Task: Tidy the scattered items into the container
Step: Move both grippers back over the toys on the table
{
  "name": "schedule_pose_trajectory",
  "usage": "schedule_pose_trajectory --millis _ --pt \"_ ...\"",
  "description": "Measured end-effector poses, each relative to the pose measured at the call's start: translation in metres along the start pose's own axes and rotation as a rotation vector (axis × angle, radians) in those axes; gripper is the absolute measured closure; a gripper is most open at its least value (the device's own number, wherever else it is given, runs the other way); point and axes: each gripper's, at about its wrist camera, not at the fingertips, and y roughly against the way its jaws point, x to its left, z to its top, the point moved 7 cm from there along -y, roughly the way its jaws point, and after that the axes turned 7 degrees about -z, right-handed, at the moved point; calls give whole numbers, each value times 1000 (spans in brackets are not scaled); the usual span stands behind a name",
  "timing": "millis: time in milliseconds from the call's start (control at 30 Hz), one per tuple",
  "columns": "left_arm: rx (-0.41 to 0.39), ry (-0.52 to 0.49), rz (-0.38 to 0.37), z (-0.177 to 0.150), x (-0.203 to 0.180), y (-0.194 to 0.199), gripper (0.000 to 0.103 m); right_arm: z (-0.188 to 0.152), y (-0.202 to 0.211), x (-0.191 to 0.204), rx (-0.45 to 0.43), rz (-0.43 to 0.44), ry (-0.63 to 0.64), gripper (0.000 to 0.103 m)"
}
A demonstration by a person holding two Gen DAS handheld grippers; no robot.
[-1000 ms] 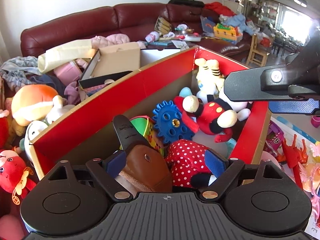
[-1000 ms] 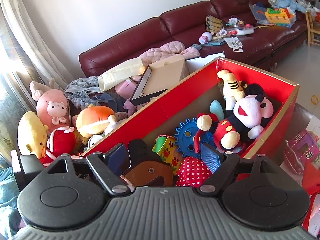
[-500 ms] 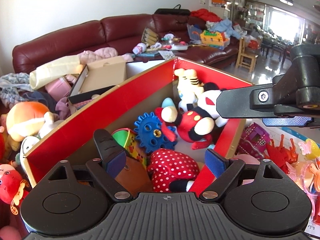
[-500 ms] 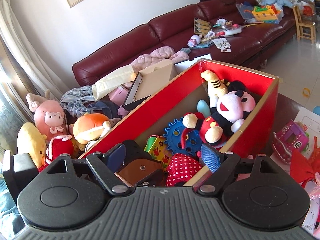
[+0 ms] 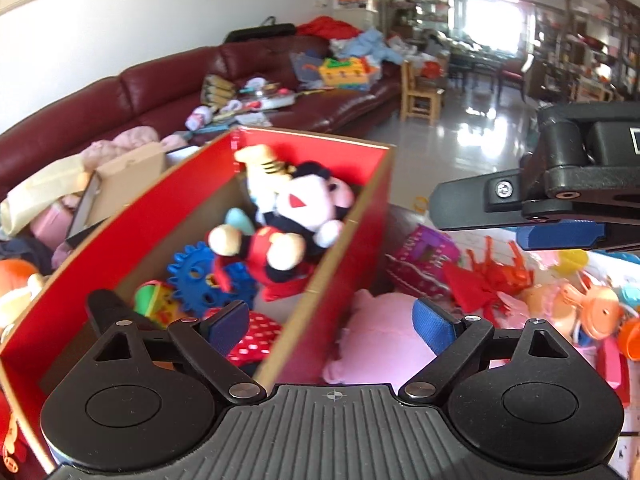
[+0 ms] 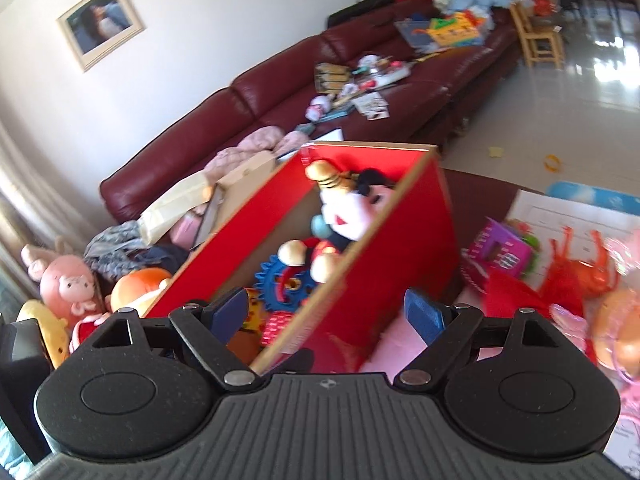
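Note:
The red cardboard box (image 5: pixel 356 240) (image 6: pixel 420 240) holds a Mickey plush (image 5: pixel 288 220) (image 6: pixel 344 216), a blue gear (image 5: pixel 200 276) (image 6: pixel 284 280) and a red polka-dot item (image 5: pixel 256 332). My left gripper (image 5: pixel 332 324) is open and empty, straddling the box's right wall above a pink plush (image 5: pixel 380 344). My right gripper (image 6: pixel 324 312) is open and empty, also over that wall; it shows side-on in the left wrist view (image 5: pixel 520 216). Scattered toys lie right of the box: a purple toy house (image 5: pixel 420 256) (image 6: pixel 500 252) and a red plastic toy (image 5: pixel 492 276) (image 6: pixel 576 272).
A dark red sofa (image 5: pixel 160 88) (image 6: pixel 280 96) with clutter runs behind the box. Plush toys (image 6: pixel 68 284) and a cardboard box (image 5: pixel 120 184) crowd the left. A wooden chair (image 5: pixel 420 92) stands on the tiled floor beyond.
Both grippers have swung right, from over the box's inside to over its right wall. The brown leather item between the left fingers a second ago is no longer there.

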Motion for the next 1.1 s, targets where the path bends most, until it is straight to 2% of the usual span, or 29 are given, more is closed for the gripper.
schedule_pose_trajectory --millis 200,300,400,567,867,967,1100 --pt "68 -59 -84 -11 -41 -28 8 -17 19 -84 -14 -121 -173 15" --pt "114 -72 -130 -18 -57 -46 8 -30 27 -130 -14 -210 -291 15" --pt "155 -89 -161 -24 -71 -63 8 -43 32 -160 -6 -266 -360 15" --pt "208 -156 -161 -31 -94 -91 9 -65 29 -186 35 -308 -413 16" --pt "318 -132 -226 -36 -122 -137 19 -89 21 -206 95 -346 -448 16" --pt "338 -129 -242 -39 -129 -146 19 -96 21 -213 105 -357 -467 16" --pt "342 -176 -242 -41 -141 -155 19 -106 20 -222 121 -373 -497 16"
